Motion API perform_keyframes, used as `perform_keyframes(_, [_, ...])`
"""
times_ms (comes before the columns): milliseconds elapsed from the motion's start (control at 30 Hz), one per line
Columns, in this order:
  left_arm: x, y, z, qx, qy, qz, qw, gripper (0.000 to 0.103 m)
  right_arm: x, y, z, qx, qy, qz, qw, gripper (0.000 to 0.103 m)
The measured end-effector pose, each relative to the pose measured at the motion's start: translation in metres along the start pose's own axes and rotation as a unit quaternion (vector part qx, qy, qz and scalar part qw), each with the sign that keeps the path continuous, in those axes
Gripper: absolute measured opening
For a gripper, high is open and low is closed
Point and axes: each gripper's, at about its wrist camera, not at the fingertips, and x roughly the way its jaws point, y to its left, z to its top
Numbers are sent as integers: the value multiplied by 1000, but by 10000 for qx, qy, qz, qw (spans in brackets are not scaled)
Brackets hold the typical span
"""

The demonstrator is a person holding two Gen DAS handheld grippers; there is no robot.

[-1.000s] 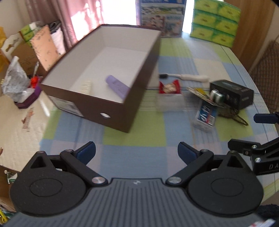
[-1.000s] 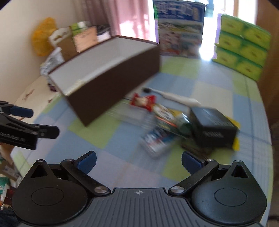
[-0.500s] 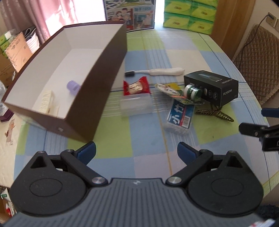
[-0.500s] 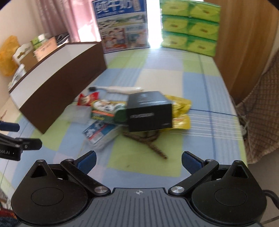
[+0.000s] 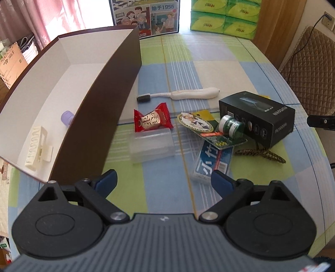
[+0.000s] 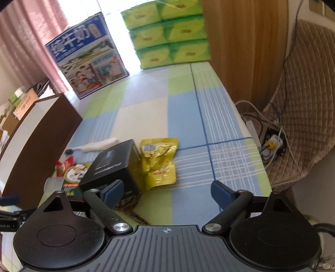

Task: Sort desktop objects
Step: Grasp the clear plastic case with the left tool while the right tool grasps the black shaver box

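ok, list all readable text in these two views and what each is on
"始于1956": illustrated carton at the table's far edge.
"小竹": blue-and-white box, partly covered.
Red candy wrapper: gold calligraphy, not legible to me.
Black box: white side lettering, too blurred.
Yellow pouch, green tissue packs: print too small.

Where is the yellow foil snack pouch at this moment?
In the right wrist view, the yellow foil snack pouch lies flat on the checked tablecloth, just right of the black rectangular carton. In the left wrist view that carton almost entirely hides it.
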Motion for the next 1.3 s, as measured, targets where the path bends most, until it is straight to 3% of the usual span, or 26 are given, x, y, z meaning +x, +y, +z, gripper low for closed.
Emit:
perform_keyframes(267, [25,2,11,13,160,63,9999,94,25,51,14,-709,159,454,9963,85])
perform_keyframes(433, [37,5,17,32,165,70,9998,94,56,93,17,-1566,468,235,9863,85])
perform_keyframes(600, [53,9,20,41,237,99,9997,92,84,110,14,-2200,676,-90,9731,85])
perform_keyframes(667, [59,10,21,2,272,86,9996,91,89,109,13,-2275,707,-141,9711,85])
perform_keyframes(733, [65,12,23,-33,292,71,9995,88,92,106,13,-2303,749,-84,9702,77])
perform_keyframes(1033, [97,9,32,10,289,215,9994,81,90,96,16,-2323,756,125,9696,77])
perform_keyframes(1167, [109,11,34,-73,327,310,9990,72,91,99,18,-2387,780,116,9679,77])
perform_keyframes(1300, [110,13,35,-63,194,279,9994,70,97,103,19,-2429,779,58,9669,78])
